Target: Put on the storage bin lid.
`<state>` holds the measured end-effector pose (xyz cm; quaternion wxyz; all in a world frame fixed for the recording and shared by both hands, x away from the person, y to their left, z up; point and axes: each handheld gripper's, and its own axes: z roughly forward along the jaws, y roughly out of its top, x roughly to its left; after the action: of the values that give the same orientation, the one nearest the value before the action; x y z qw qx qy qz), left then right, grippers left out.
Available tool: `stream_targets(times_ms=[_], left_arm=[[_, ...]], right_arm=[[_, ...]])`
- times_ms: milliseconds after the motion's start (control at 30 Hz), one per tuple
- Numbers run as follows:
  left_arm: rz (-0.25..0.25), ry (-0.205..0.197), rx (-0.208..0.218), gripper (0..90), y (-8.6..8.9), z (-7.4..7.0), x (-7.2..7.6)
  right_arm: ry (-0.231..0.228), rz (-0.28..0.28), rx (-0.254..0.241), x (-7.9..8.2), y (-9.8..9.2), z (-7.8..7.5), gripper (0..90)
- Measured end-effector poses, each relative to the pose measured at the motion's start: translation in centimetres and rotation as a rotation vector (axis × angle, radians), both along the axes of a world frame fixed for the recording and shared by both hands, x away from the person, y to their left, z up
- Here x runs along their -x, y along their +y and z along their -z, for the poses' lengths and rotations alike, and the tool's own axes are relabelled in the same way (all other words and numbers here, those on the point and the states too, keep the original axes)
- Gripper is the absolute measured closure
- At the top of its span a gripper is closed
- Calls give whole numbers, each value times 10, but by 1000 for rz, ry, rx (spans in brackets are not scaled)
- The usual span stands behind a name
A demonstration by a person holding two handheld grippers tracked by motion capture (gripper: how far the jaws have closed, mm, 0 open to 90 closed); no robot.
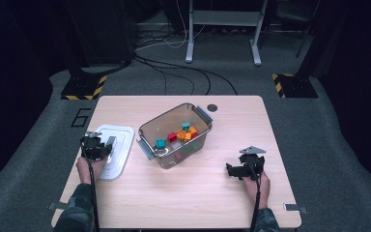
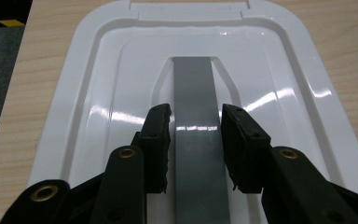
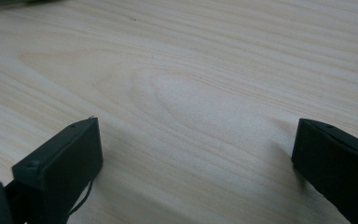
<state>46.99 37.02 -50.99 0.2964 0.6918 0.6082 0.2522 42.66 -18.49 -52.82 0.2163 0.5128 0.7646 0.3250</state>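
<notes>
At nine o'clock from the clear bin [image 1: 176, 135], the light, stiff, glossy white plastic lid [image 2: 121, 84] lies flat; the left gripper [image 2: 196, 116] straddles its grey handle strip [image 2: 193, 93], jaws not quite pinching, the best hold.

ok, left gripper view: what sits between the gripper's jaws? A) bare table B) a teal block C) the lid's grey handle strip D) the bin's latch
C: in the left gripper view, the left gripper straddles the grey handle strip running down the middle of the white lid, one jaw at each side of it, while the coloured blocks lie in the clear bin.
</notes>
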Motion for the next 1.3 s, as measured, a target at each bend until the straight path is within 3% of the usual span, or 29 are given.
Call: stream_targets(times_ms=[167,267,333,567,867,1300], left_arm=[[5,2,-10,660,-2,0,0],[8,-18,-8,662,-1,1,3],[4,-25,18,665,1,2,3],[0,-40,35,665,2,0,6],[21,-101,33,665,4,-23,16],[30,-155,24,665,4,-46,24]], right_arm=[[0,0,0,0,0,0,6],[0,-1,0,0,0,0,7],[0,0,0,0,0,0,7],[0,-2,0,0,0,0,8],[0,-1,0,0,0,0,8],[0,-2,-1,0,0,0,8]])
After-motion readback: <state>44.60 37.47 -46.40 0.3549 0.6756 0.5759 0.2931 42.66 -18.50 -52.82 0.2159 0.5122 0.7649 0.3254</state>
